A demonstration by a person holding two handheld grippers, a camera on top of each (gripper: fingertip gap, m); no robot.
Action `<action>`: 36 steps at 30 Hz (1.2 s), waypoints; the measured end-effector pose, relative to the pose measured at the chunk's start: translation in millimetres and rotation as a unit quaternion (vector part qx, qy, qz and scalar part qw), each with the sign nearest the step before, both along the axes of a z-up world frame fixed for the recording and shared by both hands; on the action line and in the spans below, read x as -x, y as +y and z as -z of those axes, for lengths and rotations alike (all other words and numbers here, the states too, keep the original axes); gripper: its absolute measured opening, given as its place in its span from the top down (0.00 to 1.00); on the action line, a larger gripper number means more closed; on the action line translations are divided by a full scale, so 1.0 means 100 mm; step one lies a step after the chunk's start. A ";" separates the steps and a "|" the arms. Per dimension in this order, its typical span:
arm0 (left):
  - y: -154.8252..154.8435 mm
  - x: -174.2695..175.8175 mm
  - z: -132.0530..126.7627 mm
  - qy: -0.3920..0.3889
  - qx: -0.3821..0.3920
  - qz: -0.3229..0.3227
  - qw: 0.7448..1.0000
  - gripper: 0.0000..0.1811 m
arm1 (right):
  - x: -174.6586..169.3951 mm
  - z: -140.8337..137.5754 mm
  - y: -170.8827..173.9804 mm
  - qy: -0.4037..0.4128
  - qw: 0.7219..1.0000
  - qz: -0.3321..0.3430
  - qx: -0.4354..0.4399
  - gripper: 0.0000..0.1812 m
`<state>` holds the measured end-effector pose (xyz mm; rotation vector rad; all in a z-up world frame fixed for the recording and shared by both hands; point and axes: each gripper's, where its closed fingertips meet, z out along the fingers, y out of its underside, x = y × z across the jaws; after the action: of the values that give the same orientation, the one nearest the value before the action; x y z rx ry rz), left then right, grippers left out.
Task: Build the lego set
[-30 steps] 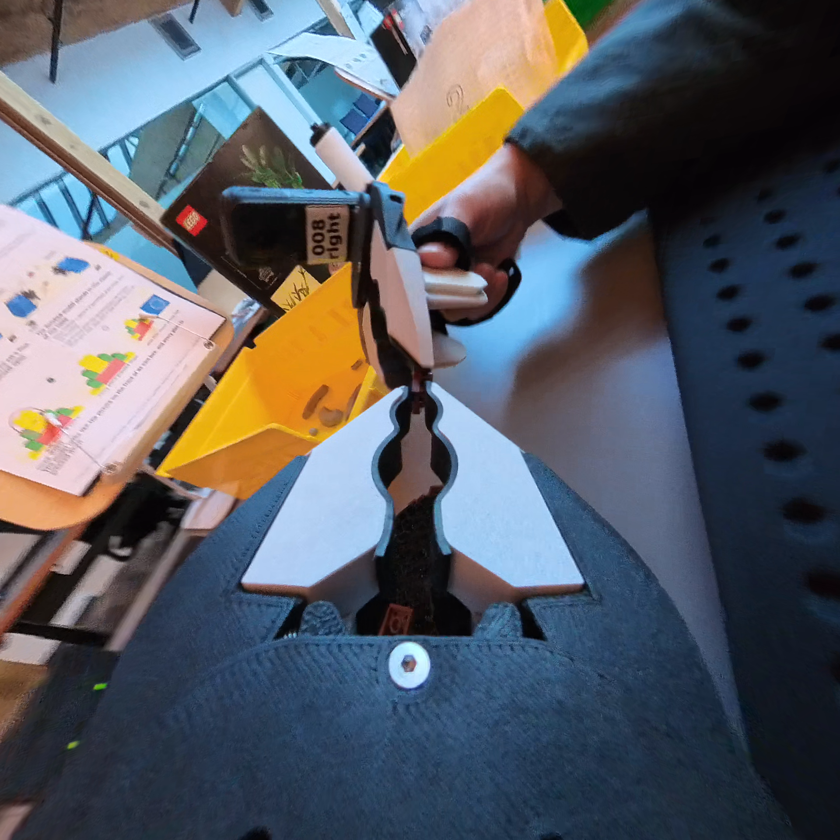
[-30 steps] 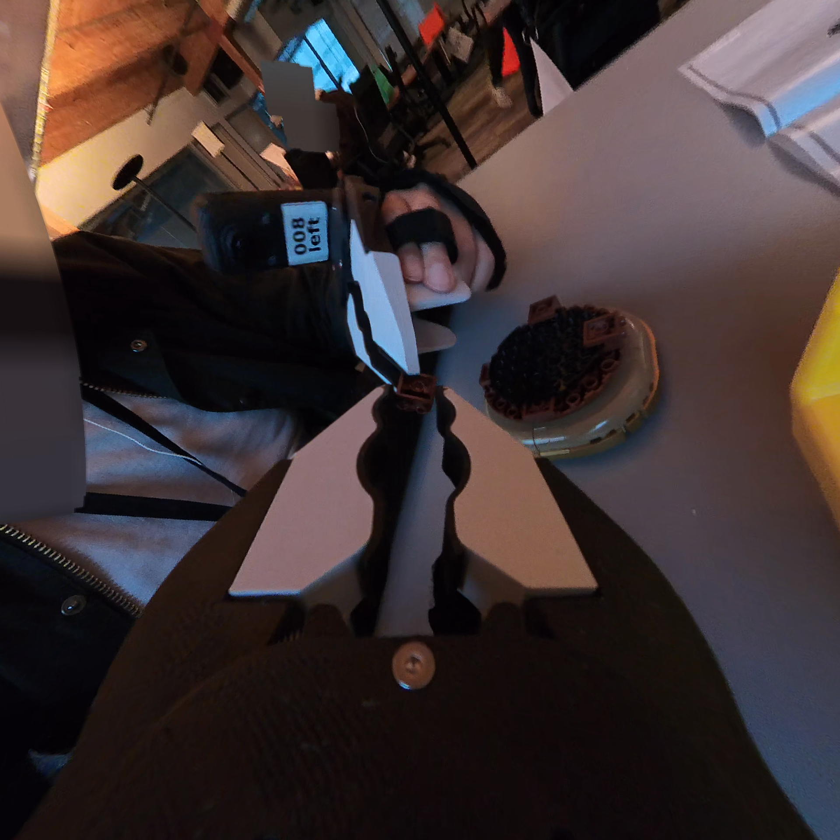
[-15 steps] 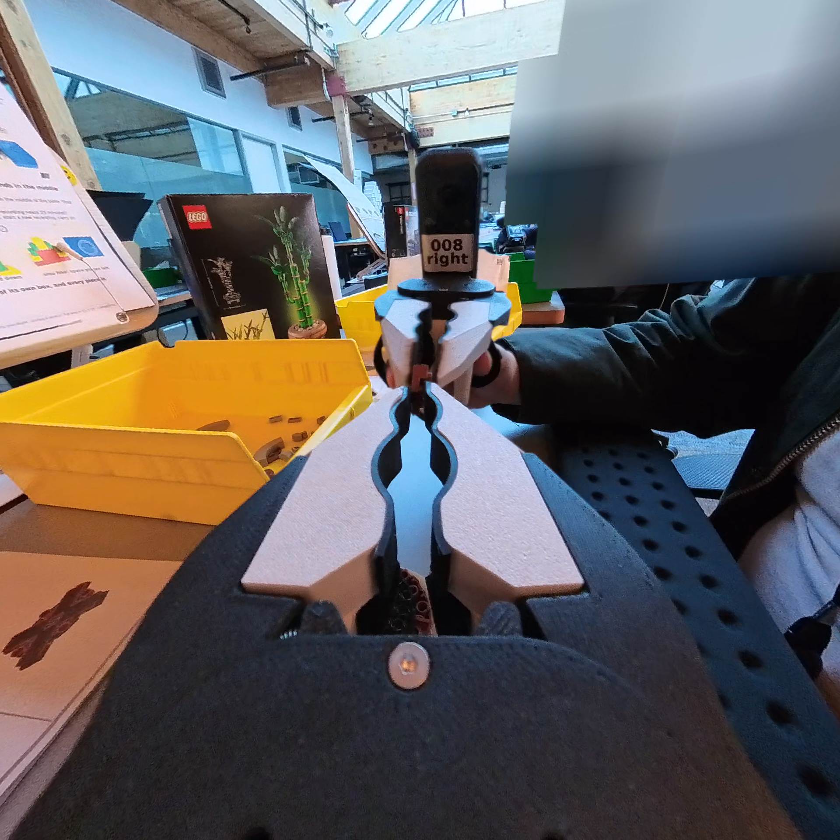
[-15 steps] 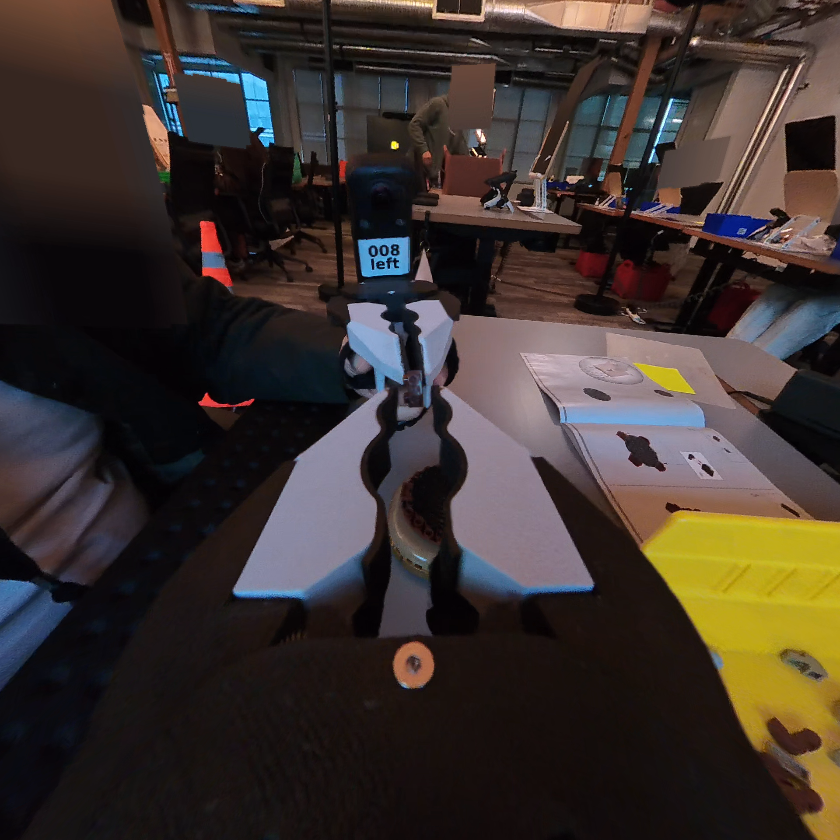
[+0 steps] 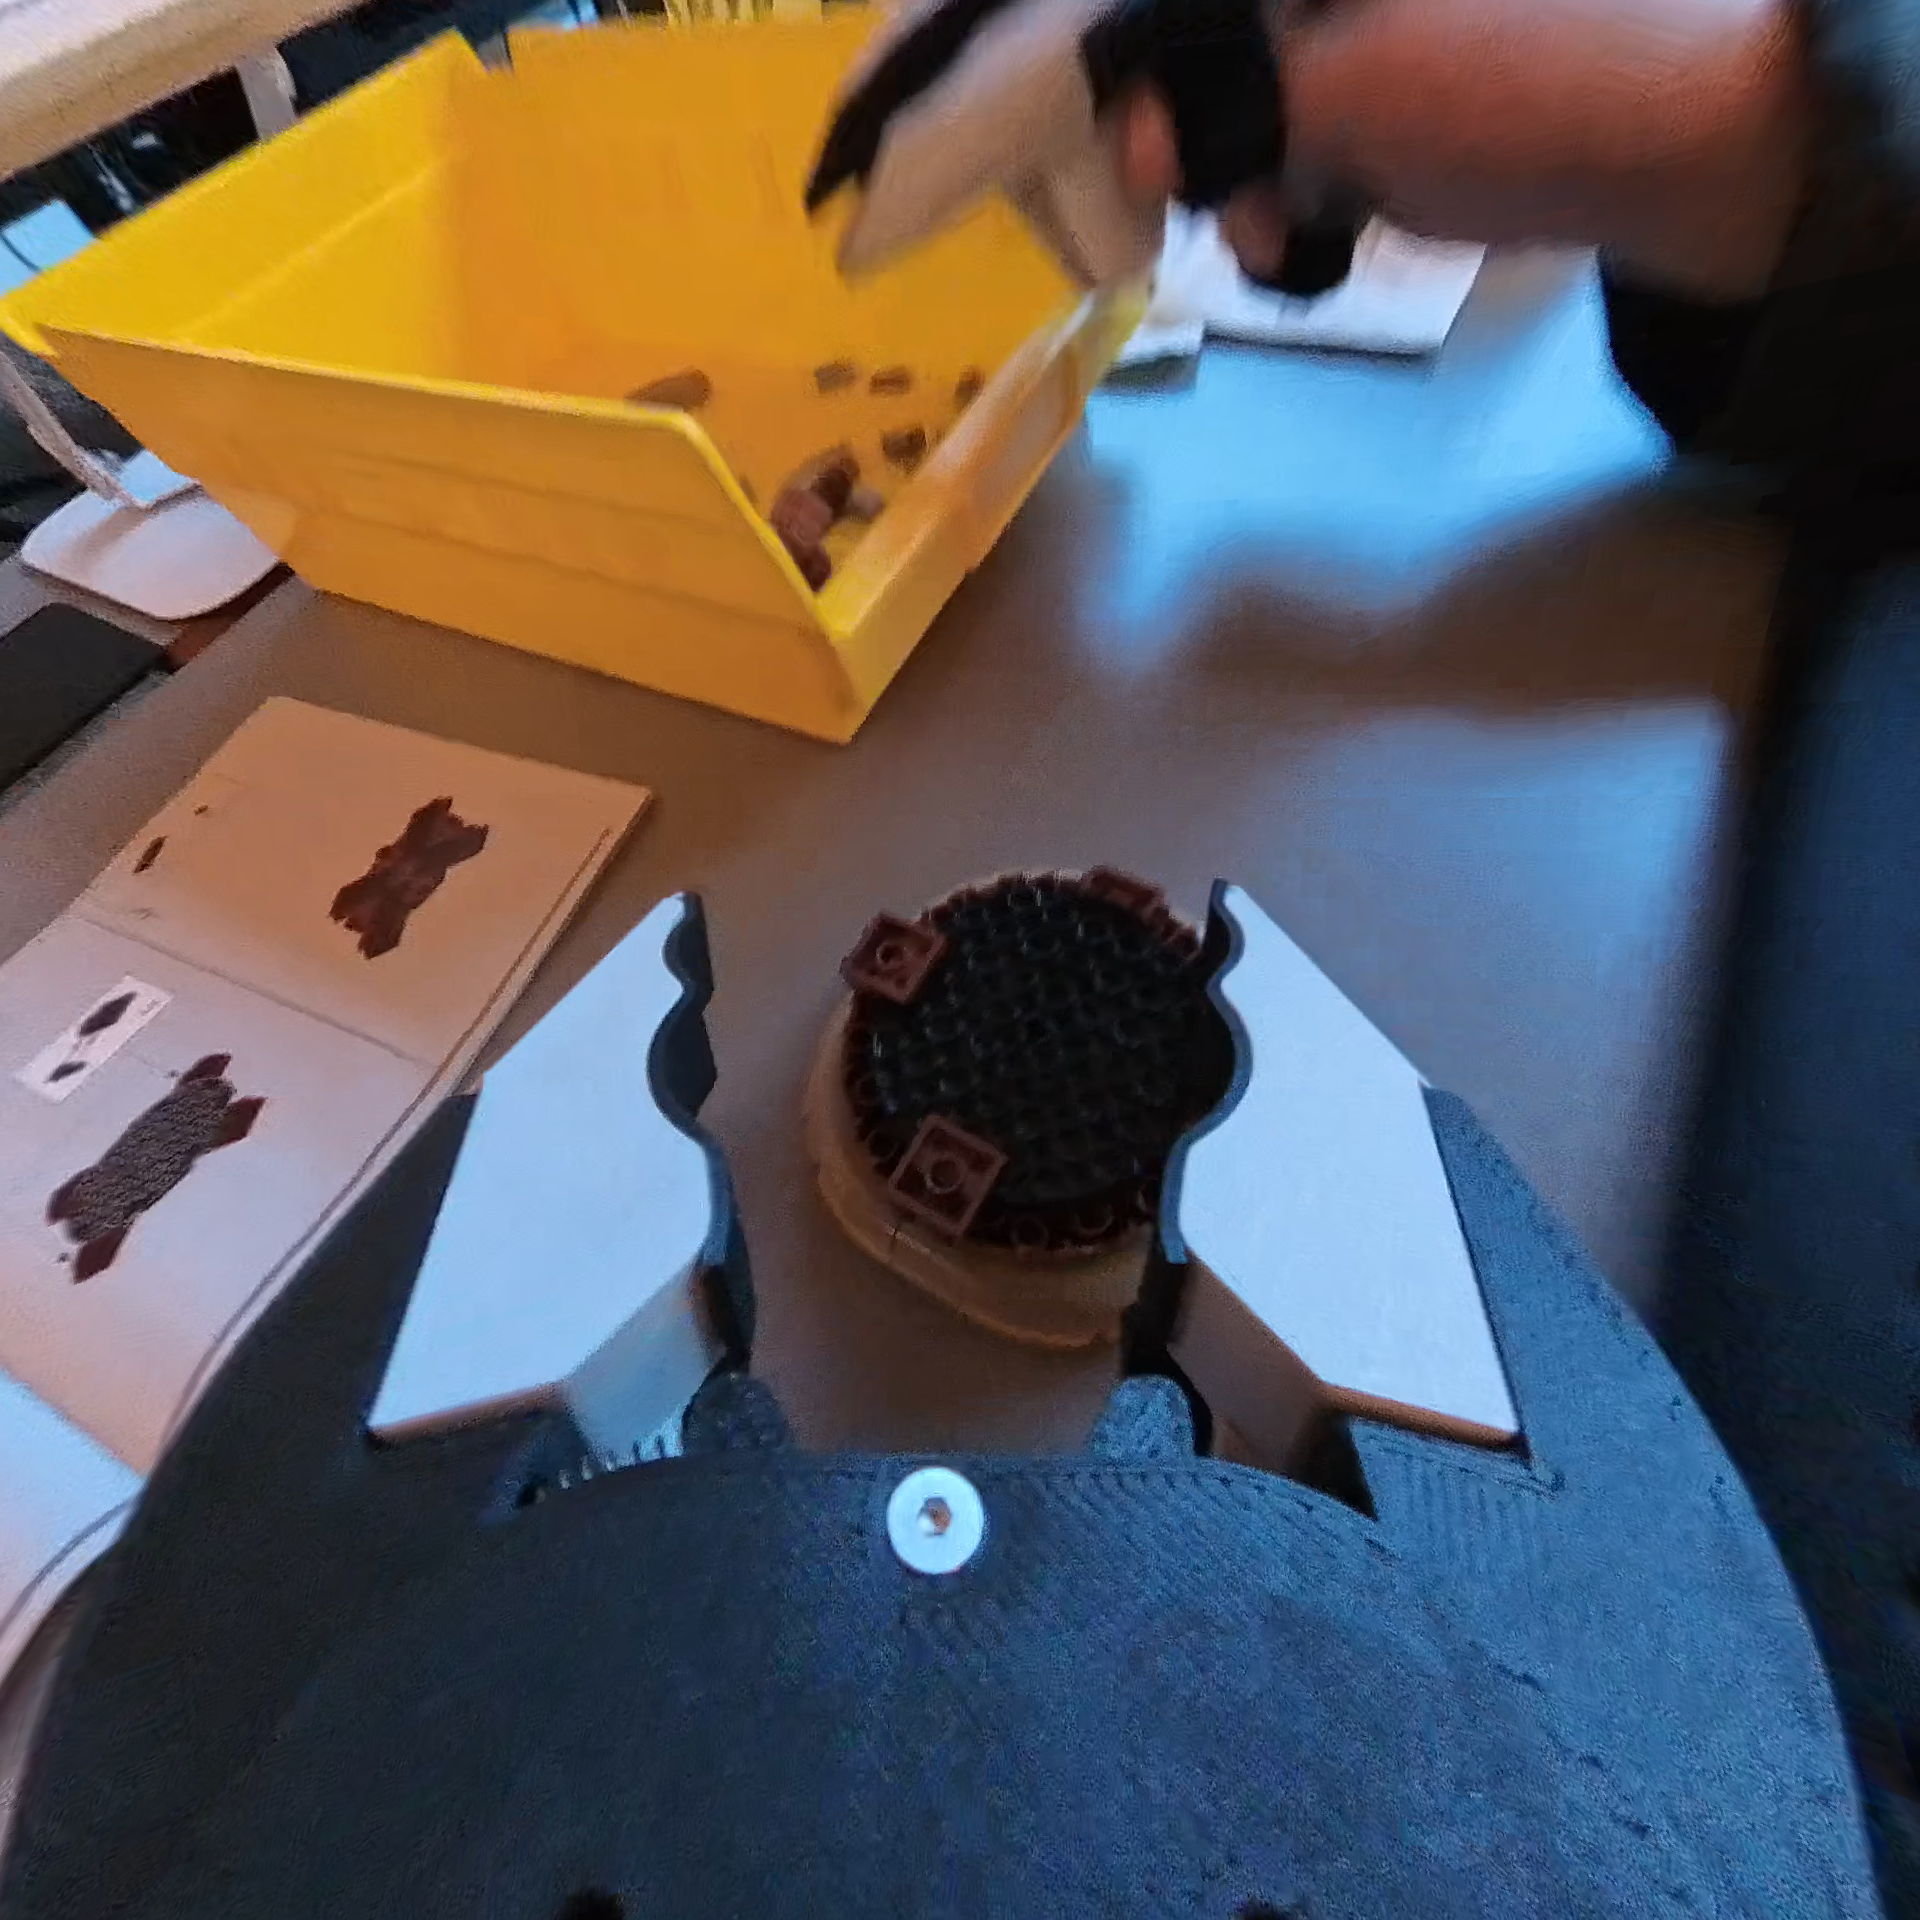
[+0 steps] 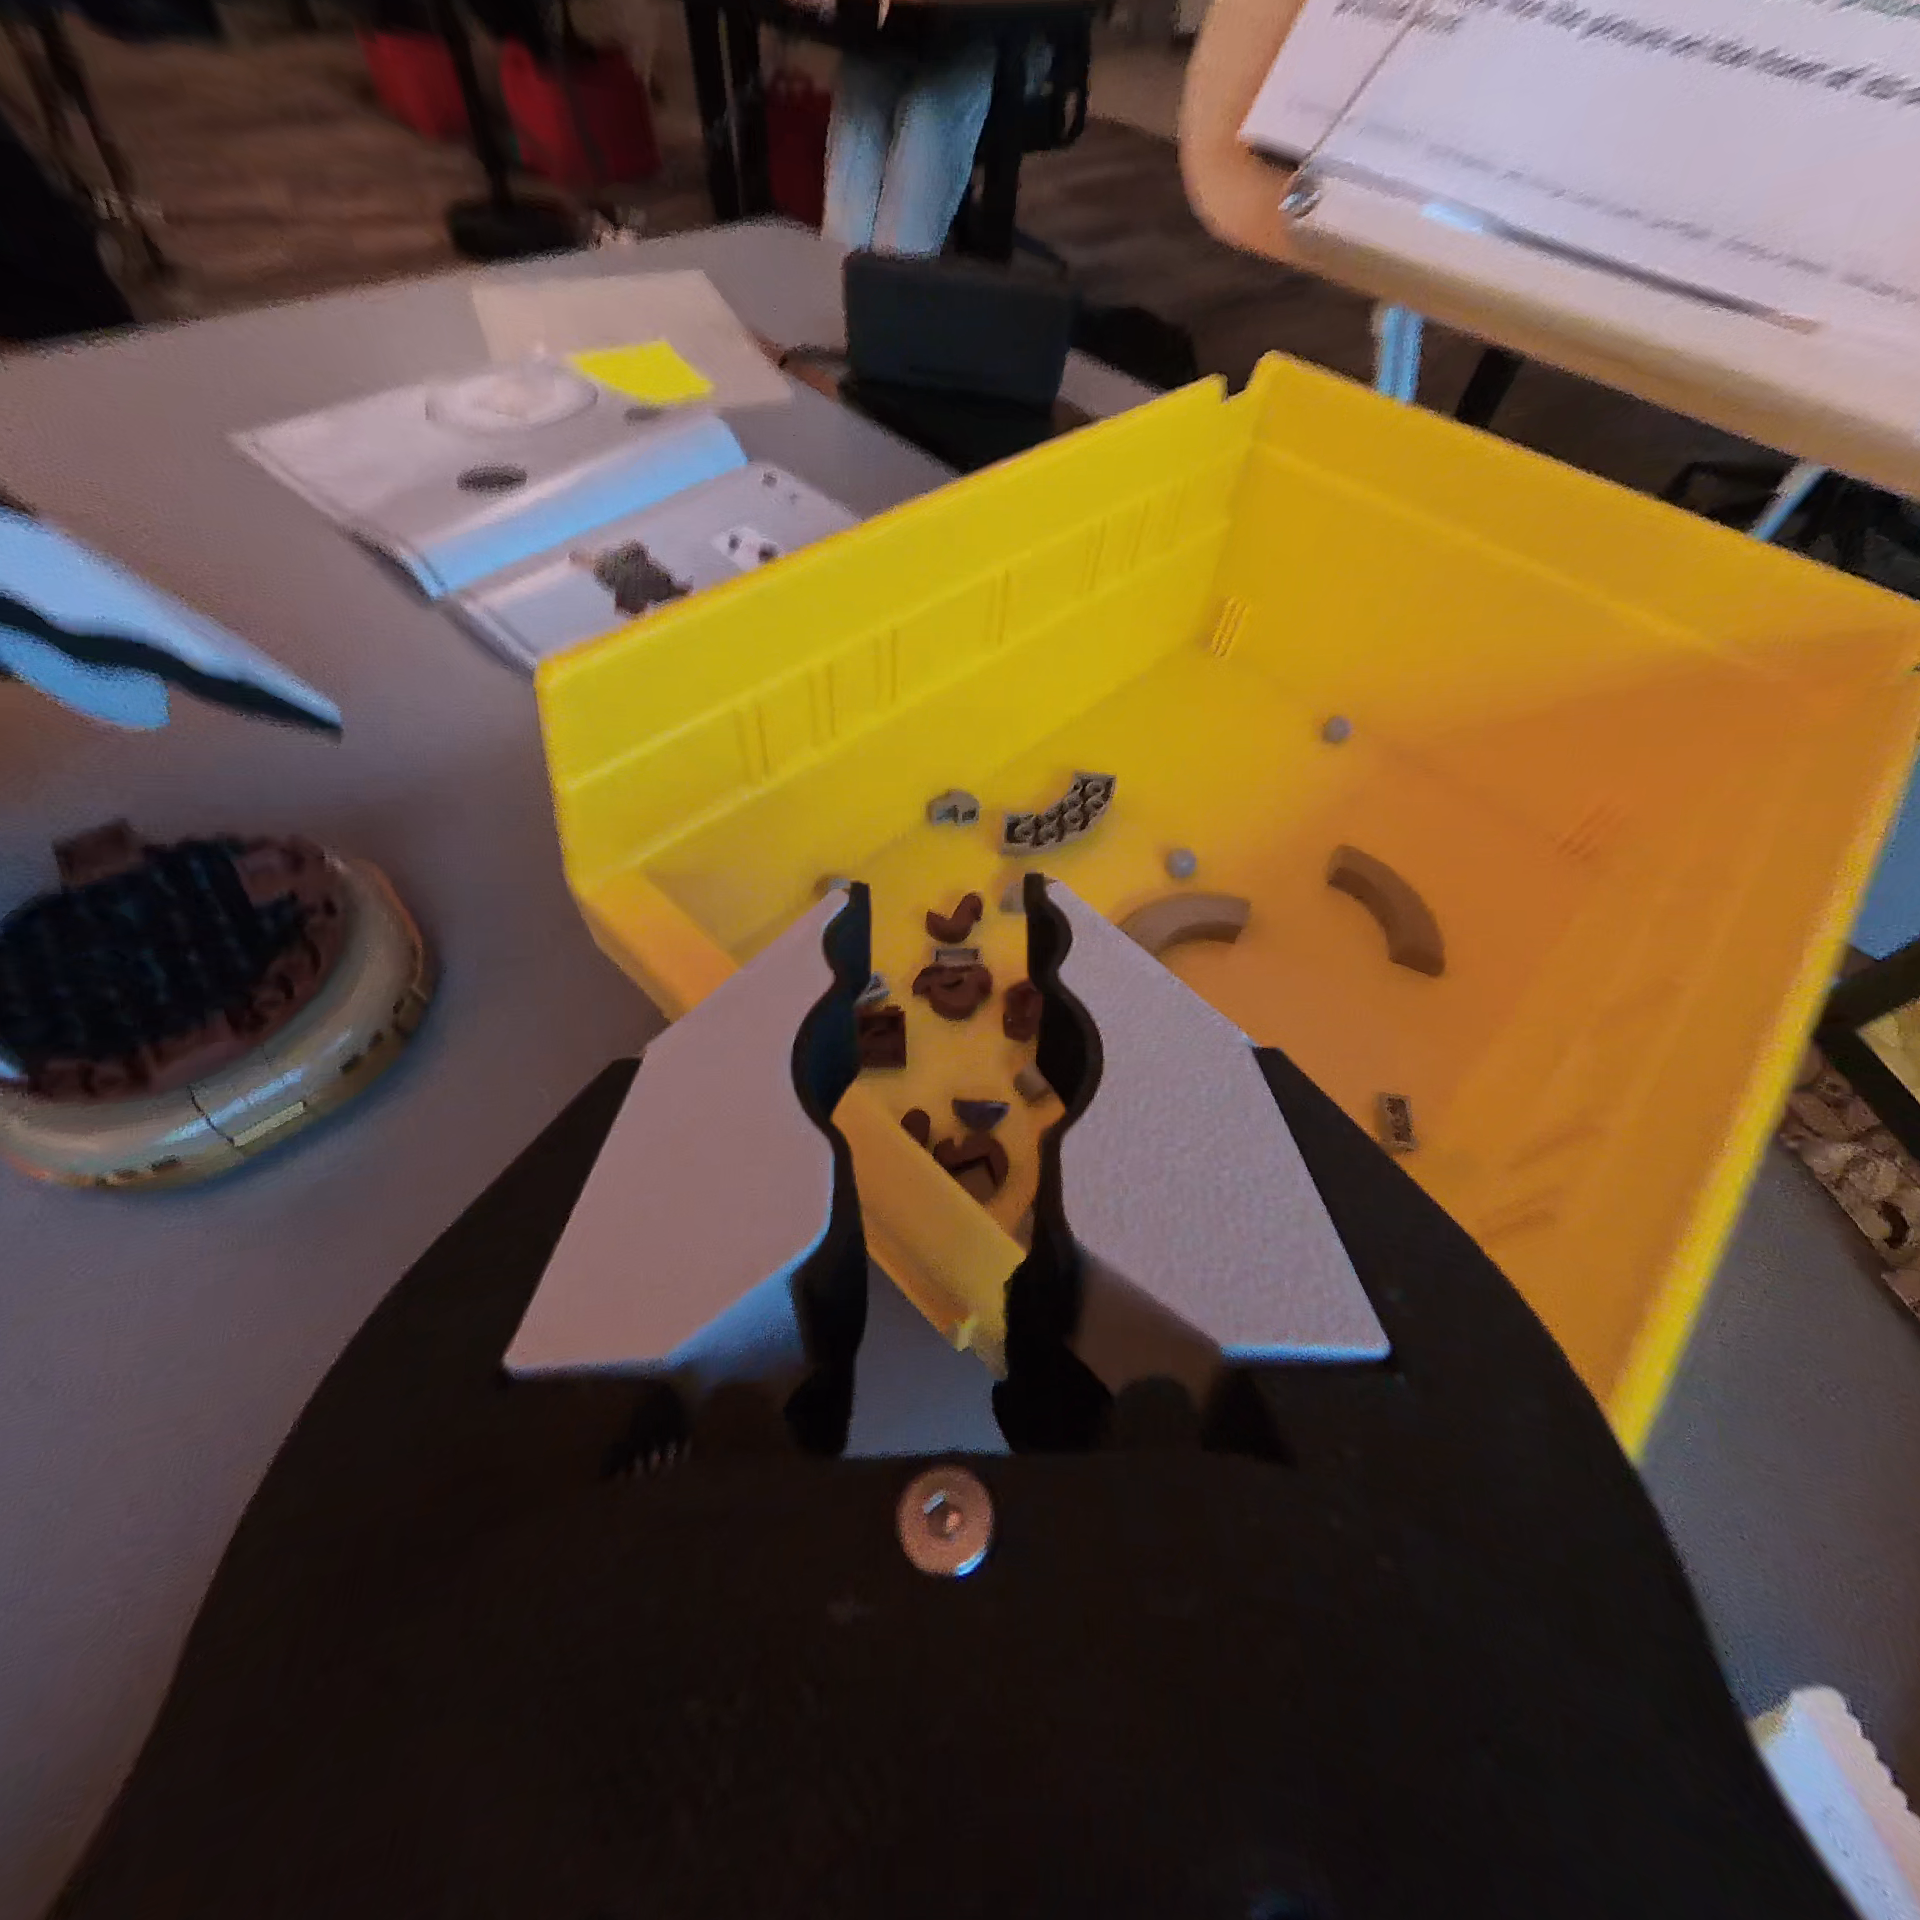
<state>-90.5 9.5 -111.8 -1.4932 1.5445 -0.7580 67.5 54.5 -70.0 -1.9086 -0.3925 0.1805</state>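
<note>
Here the left gripper (image 5: 951, 914) stood spread wide and held nothing. Between its two pale, wavy-edged fingers (image 5: 582, 1164) lay the round lego build (image 5: 1023, 1081): a disc of black studs ringed with reddish-brown bricks on a tan circular base, resting on the grey table (image 5: 1299, 810). The build sat nearer the right-side finger, whose dark inner edge seemed to meet its rim, though contact could not be told for sure. Ahead of the fingertips and to their left stood the yellow plastic bin (image 5: 468, 499) with small brown pieces in its near corner. Left of the fingers lay the open instruction booklet (image 5: 312, 935) with brown shapes printed on it. Above the bin's far edge hung the right gripper (image 5: 987, 166), blurred, gripped by a person's hand (image 5: 1455, 114) in a dark sleeve.

The right gripper (image 6: 943, 883) had its fingers parted by a narrow gap, and nothing was caught between them. It pointed down into the yellow bin (image 6: 1039, 644), over a scatter of loose brown and grey lego pieces (image 6: 956, 987); two tan curved bricks (image 6: 1392, 920) lay to the right of the tips. Well off to the left of this gripper sat the round build (image 6: 166, 977), and beyond it one blurred fingertip (image 6: 156, 649) of the left gripper.
</note>
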 end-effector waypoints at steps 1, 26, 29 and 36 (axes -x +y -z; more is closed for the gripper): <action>0.01 0.02 0.07 0.020 -0.010 0.000 1.000 0.48 | -0.05 -0.08 0.00 0.022 1.000 0.009 -0.013 0.85; 0.27 0.24 0.28 0.052 0.155 -0.048 0.985 0.49 | 1.61 0.40 -0.42 0.040 0.953 -0.292 0.066 0.85; 0.03 0.17 0.30 0.061 0.129 0.026 0.989 0.51 | 1.64 0.34 -0.45 0.048 0.948 -0.311 0.049 0.85; -0.15 0.13 0.30 0.055 0.125 0.073 0.988 0.52 | 1.73 0.45 -0.63 0.008 0.929 -0.366 0.058 0.83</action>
<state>-103.3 -5.4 -141.5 -1.6389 1.7039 -0.9998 -105.5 -8.7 -115.2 -1.7914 -1.0952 0.7221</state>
